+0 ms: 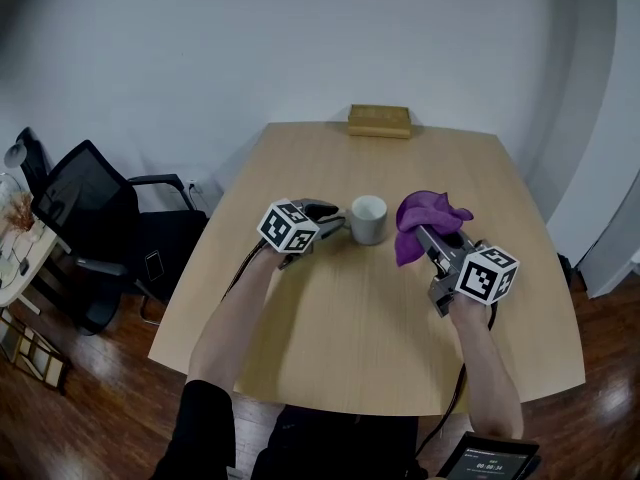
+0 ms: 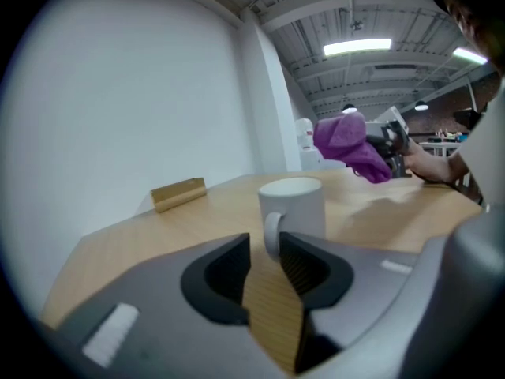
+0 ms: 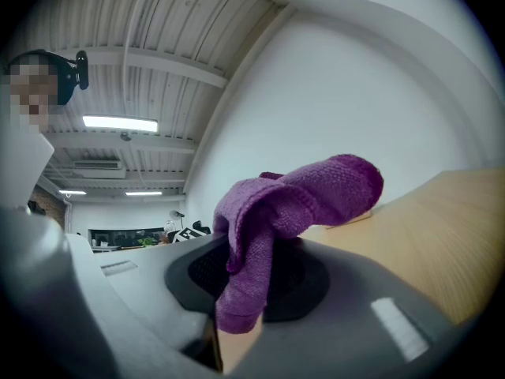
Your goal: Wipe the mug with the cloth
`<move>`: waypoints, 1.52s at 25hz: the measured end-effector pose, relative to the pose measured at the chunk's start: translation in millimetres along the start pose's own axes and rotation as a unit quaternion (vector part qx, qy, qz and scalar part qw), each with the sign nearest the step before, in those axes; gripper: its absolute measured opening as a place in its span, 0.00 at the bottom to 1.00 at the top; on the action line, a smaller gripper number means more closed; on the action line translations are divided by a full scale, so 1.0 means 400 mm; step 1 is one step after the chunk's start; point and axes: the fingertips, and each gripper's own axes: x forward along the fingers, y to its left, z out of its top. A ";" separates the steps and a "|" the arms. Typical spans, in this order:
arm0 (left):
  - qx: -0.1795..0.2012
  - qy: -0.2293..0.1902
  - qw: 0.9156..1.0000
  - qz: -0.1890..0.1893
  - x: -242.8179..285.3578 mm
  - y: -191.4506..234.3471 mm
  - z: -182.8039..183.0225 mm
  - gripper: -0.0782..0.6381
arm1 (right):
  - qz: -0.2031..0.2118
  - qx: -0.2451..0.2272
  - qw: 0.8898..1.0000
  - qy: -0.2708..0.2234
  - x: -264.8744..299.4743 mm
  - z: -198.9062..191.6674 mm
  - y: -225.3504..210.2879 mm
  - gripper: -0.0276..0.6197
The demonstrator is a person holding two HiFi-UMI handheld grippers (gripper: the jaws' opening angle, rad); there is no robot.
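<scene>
Clamping the purple cloth (image 3: 292, 212), right tongs (image 3: 237, 294) are holding it near the mug (image 1: 368, 218); left tongs (image 2: 265, 265) are gaping at its handle (image 2: 271, 239).

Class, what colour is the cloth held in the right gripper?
Purple. The cloth shows best in the right gripper view.
</scene>
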 end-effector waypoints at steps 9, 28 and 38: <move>-0.017 -0.010 0.999 0.049 -0.073 0.021 -0.011 0.31 | 0.017 -0.001 1.000 0.006 0.017 -0.026 0.025 0.16; -0.115 -0.383 0.902 -0.161 -0.532 -0.532 0.317 0.22 | 0.210 0.175 0.955 -0.111 -0.172 0.070 0.406 0.16; -0.148 -0.407 0.879 -0.199 -0.660 -0.781 0.275 0.19 | 0.229 0.160 0.954 -0.113 -0.360 0.018 0.627 0.16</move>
